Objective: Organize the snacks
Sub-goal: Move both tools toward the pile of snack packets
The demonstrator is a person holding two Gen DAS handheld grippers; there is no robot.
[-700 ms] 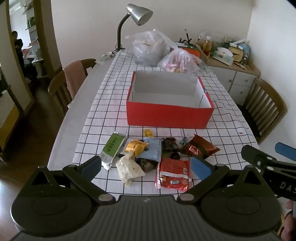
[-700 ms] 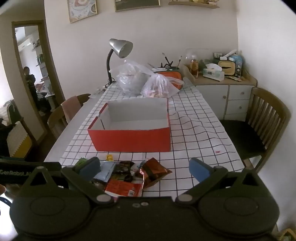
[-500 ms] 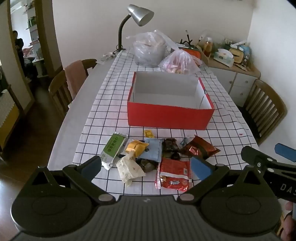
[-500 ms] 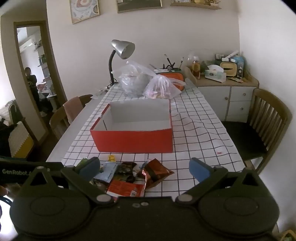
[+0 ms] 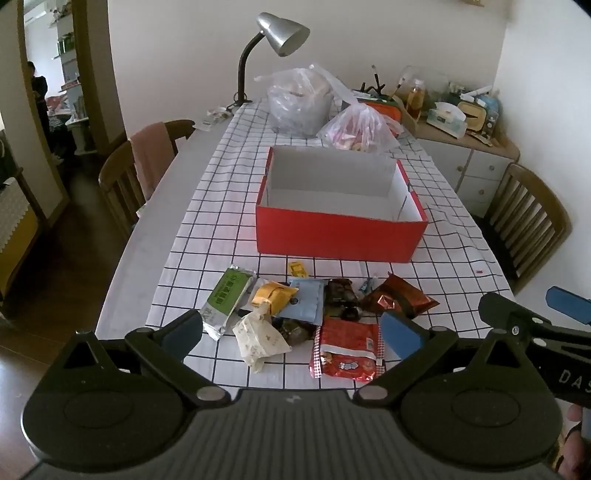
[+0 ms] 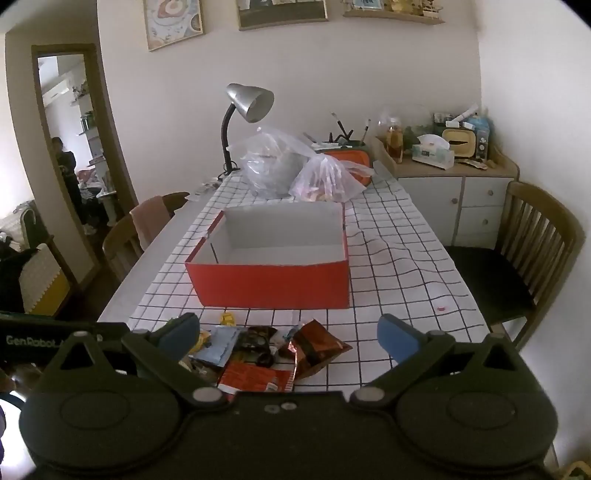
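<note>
Since the earlier frames almost nothing on the table has shifted: the loose heap of snack packets (image 5: pixel 306 314) lies where it lay and the box is unmoved, while the right-wrist view has tipped up a little, so that more wall shows above the lamp.

The heap sits on the near end of the white black-checked tablecloth (image 5: pixel 207 236), just in front of the open red cardboard box with a white inside (image 5: pixel 341 236). In it are a green-and-silver foil packet (image 5: pixel 227 299) at the left, a yellow wrapped snack (image 5: pixel 273 297), a pale blue flat sachet (image 5: pixel 306 304), a cream paper-like pouch (image 5: pixel 260 338), a red-and-white printed bag (image 5: pixel 349 350) nearest the camera, and a shiny copper-brown foil bag (image 5: pixel 400 299) at the right. A small yellow sweet (image 5: pixel 298 268) lies apart, between heap and box. The box looks empty.

The left gripper (image 5: pixel 291 330) hangs above the near side of the heap with its jaws spread wide and nothing between them. The right gripper (image 6: pixel 288 334) hovers to the right of the heap, equally wide and empty.

By my reading the task is at its very start: no packet is in the box yet and neither tool has committed to one. The next move calls for choosing a packet at the heap's edge, likely the red-and-white bag or the copper-brown one, lowering a gripper so its pads straddle the crinkly foil, and closing firmly enough that the slack wrapper does not slip on the way to the box.

Beyond stand a silver gooseneck desk lamp (image 5: pixel 284 29) and two clear plastic bags (image 5: pixel 299 99).
</note>
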